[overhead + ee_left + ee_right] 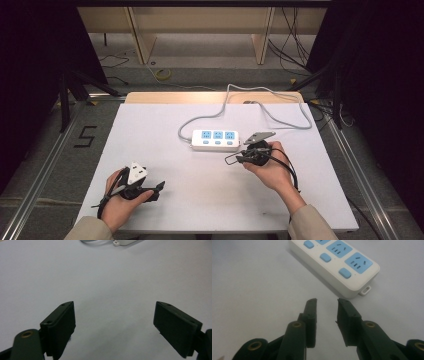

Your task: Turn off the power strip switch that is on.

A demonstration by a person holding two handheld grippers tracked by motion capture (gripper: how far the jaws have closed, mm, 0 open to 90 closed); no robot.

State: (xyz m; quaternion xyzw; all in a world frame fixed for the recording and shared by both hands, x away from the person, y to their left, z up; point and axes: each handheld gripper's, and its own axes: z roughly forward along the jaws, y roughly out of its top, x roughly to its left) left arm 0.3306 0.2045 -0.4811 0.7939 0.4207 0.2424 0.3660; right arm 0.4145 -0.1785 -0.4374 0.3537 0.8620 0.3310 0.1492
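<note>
A: White and blue, the power strip (215, 140) is laid flat mid-table, sockets up, its cable (280, 107) trailed off the far edge. Why is it approached so?

B: The right gripper (327, 302) is held just short of its near end, jaws parted and empty, probably for a switch or the casing. The left gripper (113, 315) is kept wide apart, empty, nearer the front edge.

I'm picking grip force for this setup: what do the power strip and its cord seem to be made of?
The power strip looks like hard moulded plastic: a smooth, slightly glossy white shell with rounded edges and matte blue socket faces and buttons. Its cord looks like flexible grey rubber or PVC sheathing, since it lies in loose curves; the exact jacket material can't be told.
</note>
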